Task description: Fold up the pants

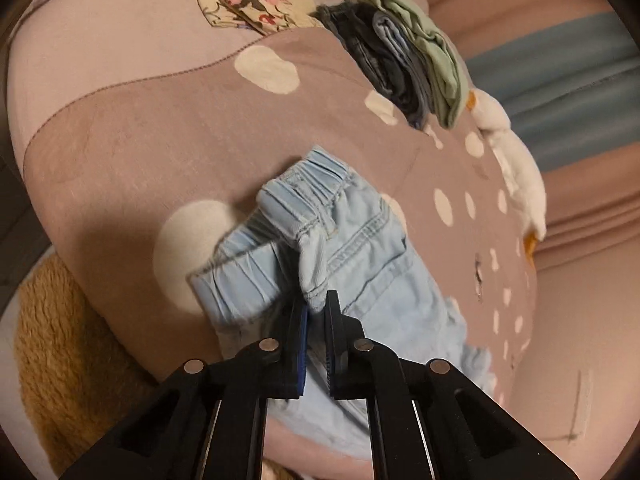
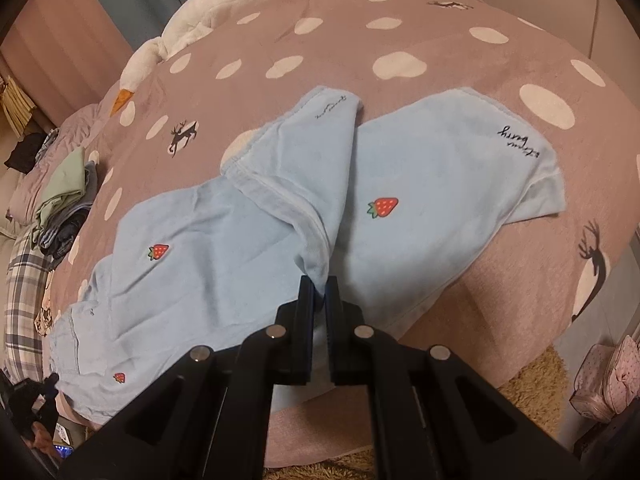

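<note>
Light blue pants with small strawberry prints (image 2: 224, 236) lie on a brown bedspread with white spots (image 2: 400, 40). In the left wrist view the elastic waistband end of the pants (image 1: 360, 240) is bunched up, and my left gripper (image 1: 316, 304) is shut on a pinched corner of the waistband. In the right wrist view my right gripper (image 2: 318, 284) is shut on a raised fold of the pants between the two legs, near the bed's near edge. The two leg ends spread away towards the far side.
A stack of folded clothes (image 1: 404, 60) sits at the far side of the bed; it also shows in the right wrist view (image 2: 64, 208). A white plush goose (image 2: 192, 24) lies along the bed edge. A yellow shaggy rug (image 1: 60, 344) and a pink bag (image 2: 604, 380) are on the floor.
</note>
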Demonstrator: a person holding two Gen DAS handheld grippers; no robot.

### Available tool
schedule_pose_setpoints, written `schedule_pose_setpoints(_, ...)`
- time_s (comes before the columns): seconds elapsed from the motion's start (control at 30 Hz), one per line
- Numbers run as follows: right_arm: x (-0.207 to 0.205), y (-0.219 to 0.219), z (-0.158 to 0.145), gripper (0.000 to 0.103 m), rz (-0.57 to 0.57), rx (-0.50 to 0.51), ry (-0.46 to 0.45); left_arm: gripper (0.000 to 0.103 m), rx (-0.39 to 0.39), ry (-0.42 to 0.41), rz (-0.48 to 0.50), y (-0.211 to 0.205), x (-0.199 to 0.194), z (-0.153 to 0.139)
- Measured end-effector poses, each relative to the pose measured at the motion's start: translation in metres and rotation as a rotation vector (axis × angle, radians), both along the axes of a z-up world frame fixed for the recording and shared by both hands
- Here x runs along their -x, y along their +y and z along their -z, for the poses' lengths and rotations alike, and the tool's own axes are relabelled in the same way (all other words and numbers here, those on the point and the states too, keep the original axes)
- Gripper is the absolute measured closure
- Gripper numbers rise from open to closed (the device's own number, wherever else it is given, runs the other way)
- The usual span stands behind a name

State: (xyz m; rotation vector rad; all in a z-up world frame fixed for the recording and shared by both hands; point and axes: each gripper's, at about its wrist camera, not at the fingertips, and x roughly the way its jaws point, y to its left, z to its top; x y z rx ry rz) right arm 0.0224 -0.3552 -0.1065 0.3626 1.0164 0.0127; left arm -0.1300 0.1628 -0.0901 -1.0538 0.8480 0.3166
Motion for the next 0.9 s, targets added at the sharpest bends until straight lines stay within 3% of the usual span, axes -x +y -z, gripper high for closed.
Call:
schedule_pose_setpoints(0.1, 0.003, -0.002, -0.003, 0.097, 0.003, 0.029, -0.002, 0.098, -0.032, 0.055, 0.040, -0.015, 0.009, 0.002)
schedule_pose_setpoints(0.23, -0.002, -0.002, 0.005, 0.092, -0.007, 0.075, 0.063, 0.098, -0.006, 0.113, 0.052, -0.022, 0.021, 0.022)
schedule_pose_setpoints(0.3, -0.005, 0.003, 0.002, 0.079, -0.010, 0.152, 0.080, 0.097, 0.002, 0.108, 0.055, -0.020, 0.020, 0.024)
schedule_pose_setpoints(0.37, -0.008, 0.011, -0.008, 0.050, -0.023, 0.259, 0.055, 0.097, -0.024, 0.124, 0.069, -0.022, 0.013, 0.023)
schedule_pose_setpoints(0.5, -0.028, 0.034, -0.020, 0.046, -0.114, 0.408, -0.014, 0.097, -0.090, 0.152, 0.097, -0.030, 0.003, 0.022)
schedule_pose_setpoints(0.63, -0.062, 0.055, -0.001, 0.050, -0.208, 0.476, 0.015, 0.097, -0.087, 0.154, 0.098, -0.029, 0.004, 0.024)
schedule_pose_setpoints(0.73, -0.089, 0.065, 0.016, 0.086, -0.218, 0.526, 0.043, 0.097, -0.079, 0.146, 0.099, -0.027, 0.006, 0.025)
schedule_pose_setpoints(0.77, -0.095, 0.064, 0.018, 0.091, -0.201, 0.520, 0.040, 0.097, -0.079, 0.146, 0.100, -0.026, 0.006, 0.025)
schedule_pose_setpoints(0.83, -0.102, 0.050, 0.009, 0.092, -0.147, 0.445, 0.010, 0.097, -0.077, 0.148, 0.098, -0.027, 0.006, 0.025)
schedule_pose_setpoints(0.9, -0.097, 0.020, -0.009, 0.095, -0.059, 0.299, -0.042, 0.097, -0.073, 0.152, 0.101, -0.027, 0.006, 0.026)
